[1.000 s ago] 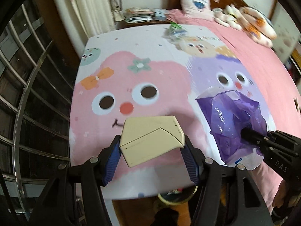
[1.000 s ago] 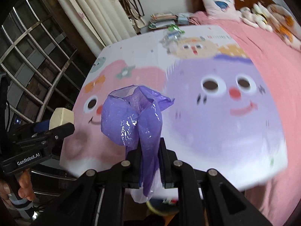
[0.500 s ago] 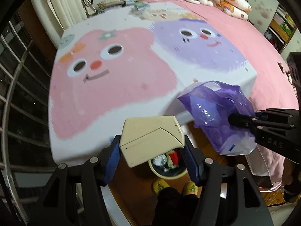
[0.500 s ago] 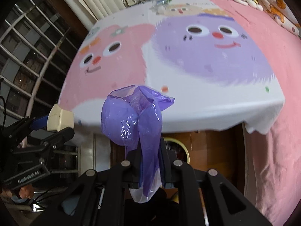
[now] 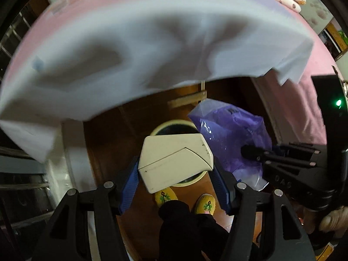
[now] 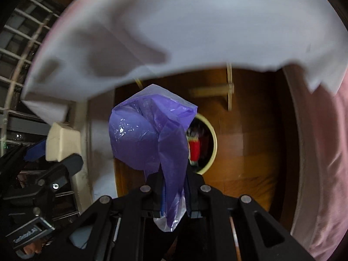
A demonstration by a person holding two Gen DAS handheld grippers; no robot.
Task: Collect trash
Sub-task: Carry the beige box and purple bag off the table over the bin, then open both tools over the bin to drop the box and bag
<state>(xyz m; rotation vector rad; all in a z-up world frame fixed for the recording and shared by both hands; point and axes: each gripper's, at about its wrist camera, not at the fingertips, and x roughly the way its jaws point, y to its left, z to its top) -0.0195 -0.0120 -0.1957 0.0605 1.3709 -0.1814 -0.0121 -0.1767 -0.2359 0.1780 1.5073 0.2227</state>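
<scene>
Above the bin [image 5: 202, 177], the box [image 5: 175, 163] sits clamped between the blue pads [image 5: 128, 190] of the left gripper [image 5: 175, 187], whose jaws pinch it from both sides. It is cream-coloured, with a diagonal flap line across its face, and it hides most of the bin's opening in the left view. Just right of it, the bag [image 5: 230, 139] hangs crumpled from the right gripper [image 5: 248, 152], touching nothing else.

Through the right camera, the bag [image 6: 150, 139] is purple and glossy, and its neck runs down between the jaws of the right gripper [image 6: 174, 187], which are pressed together on it. Behind the bag, the bin [image 6: 212, 143] stands on the wooden floor [image 6: 250, 152], its pale rim showing; red trash [image 6: 194, 151] lies inside. The box [image 6: 62, 142] appears at the left edge, held by the left gripper.

A white sheet [image 5: 152, 43], blurred, drapes over the bed edge above both tools. Yellow slippers [image 5: 165, 196] stand on the floor near the bin.
</scene>
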